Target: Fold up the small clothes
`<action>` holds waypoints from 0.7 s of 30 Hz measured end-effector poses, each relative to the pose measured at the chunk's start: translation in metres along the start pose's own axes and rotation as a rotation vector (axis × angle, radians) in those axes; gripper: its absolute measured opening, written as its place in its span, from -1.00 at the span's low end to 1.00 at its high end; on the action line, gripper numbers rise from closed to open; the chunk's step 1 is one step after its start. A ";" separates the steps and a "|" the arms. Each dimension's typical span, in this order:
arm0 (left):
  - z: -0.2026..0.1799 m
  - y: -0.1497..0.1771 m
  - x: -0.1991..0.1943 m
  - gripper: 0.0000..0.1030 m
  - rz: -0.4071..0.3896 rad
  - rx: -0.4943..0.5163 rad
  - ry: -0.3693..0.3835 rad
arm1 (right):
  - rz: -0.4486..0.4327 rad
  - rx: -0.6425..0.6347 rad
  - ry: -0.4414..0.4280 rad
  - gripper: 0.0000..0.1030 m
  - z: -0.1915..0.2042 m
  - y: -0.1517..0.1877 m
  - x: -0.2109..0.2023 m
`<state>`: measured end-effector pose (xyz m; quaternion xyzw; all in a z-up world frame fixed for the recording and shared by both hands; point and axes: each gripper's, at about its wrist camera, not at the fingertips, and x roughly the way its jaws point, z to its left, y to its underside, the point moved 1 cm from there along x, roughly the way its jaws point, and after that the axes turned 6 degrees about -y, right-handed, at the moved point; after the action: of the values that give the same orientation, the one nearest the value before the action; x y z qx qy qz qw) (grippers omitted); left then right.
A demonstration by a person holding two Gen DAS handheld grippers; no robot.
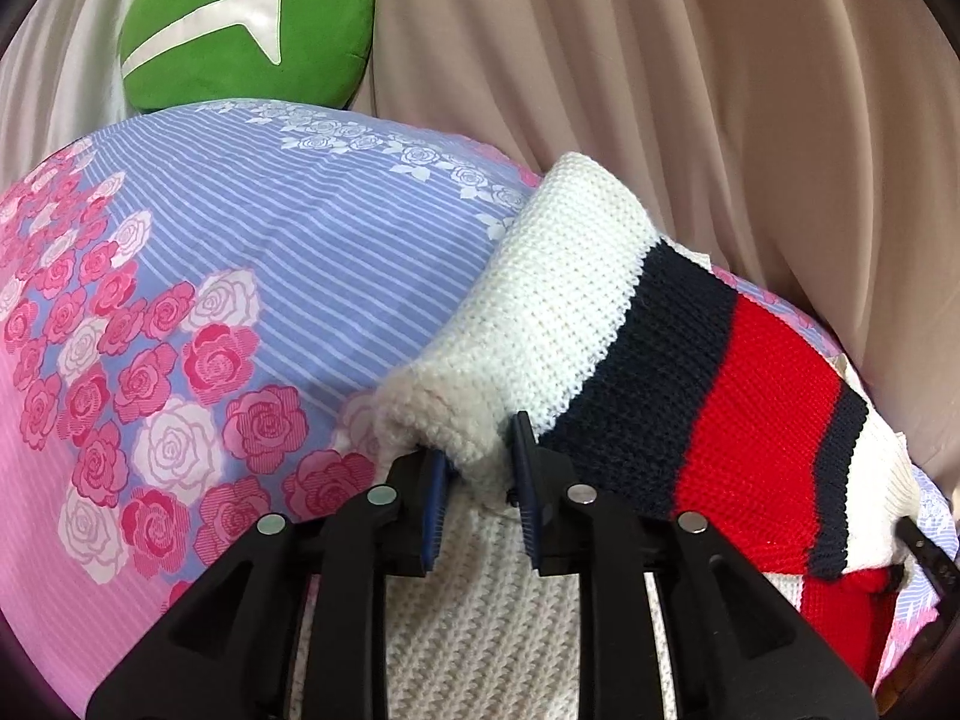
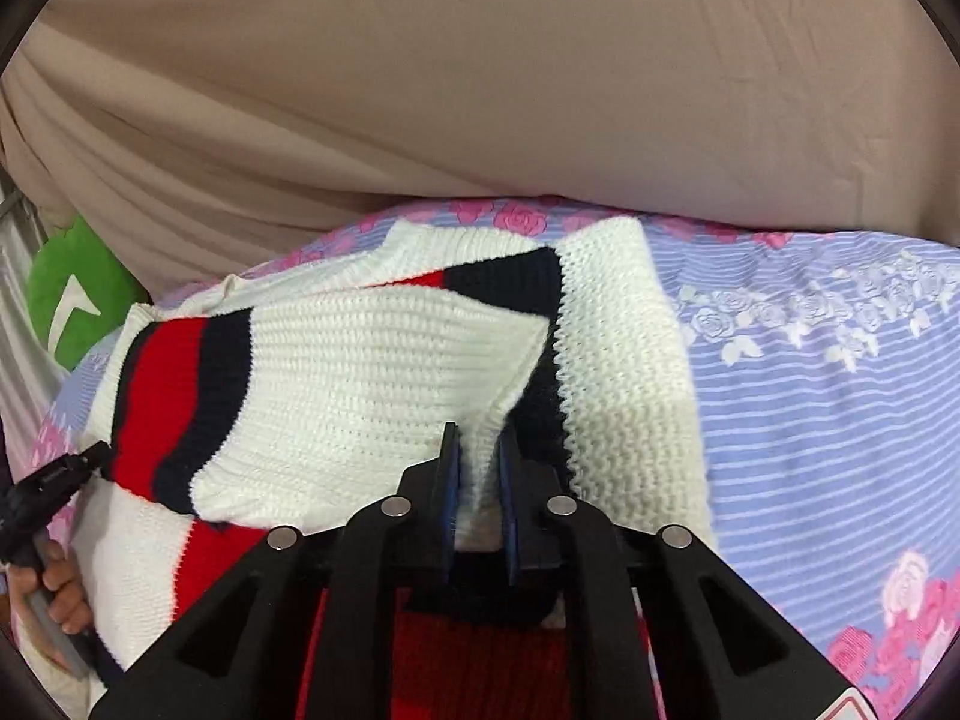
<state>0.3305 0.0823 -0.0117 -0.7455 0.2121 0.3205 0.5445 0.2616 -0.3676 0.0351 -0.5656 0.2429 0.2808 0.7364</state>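
Note:
A small knitted sweater (image 1: 558, 306), white with navy and red stripes, lies on a flowered bedsheet (image 1: 240, 276). My left gripper (image 1: 480, 468) is shut on a bunched white edge of the sweater and holds it lifted. In the right wrist view the sweater (image 2: 360, 372) is folded over itself, and my right gripper (image 2: 480, 468) is shut on a white ribbed edge of it. The left gripper (image 2: 66, 474) also shows at the left edge of the right wrist view, at the sweater's striped end, with the person's hand (image 2: 63, 600) below it.
A green cushion (image 1: 246, 30) with a white arrow mark lies at the far side of the bed; it also shows in the right wrist view (image 2: 78, 294). A beige draped cloth (image 1: 690, 90) hangs behind the bed. The blue striped and pink rose sheet (image 2: 828, 372) spreads right of the sweater.

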 end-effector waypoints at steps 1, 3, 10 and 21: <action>0.000 0.000 0.000 -0.61 -0.002 0.003 -0.004 | -0.058 0.021 0.034 -0.71 0.002 -0.002 -0.015; -0.001 0.000 -0.001 -0.60 -0.004 0.008 -0.011 | -0.146 0.016 -0.019 -0.59 0.025 -0.007 -0.039; -0.002 0.002 -0.001 -0.60 -0.005 0.008 -0.007 | 0.058 -0.292 -0.425 -0.59 0.234 -0.023 0.042; -0.001 0.000 0.001 -0.60 -0.002 0.015 0.002 | 0.222 -0.357 -0.455 -0.94 0.259 -0.010 0.127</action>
<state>0.3310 0.0816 -0.0125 -0.7420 0.2145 0.3176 0.5500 0.3713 -0.1009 0.0190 -0.5788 0.0788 0.5171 0.6256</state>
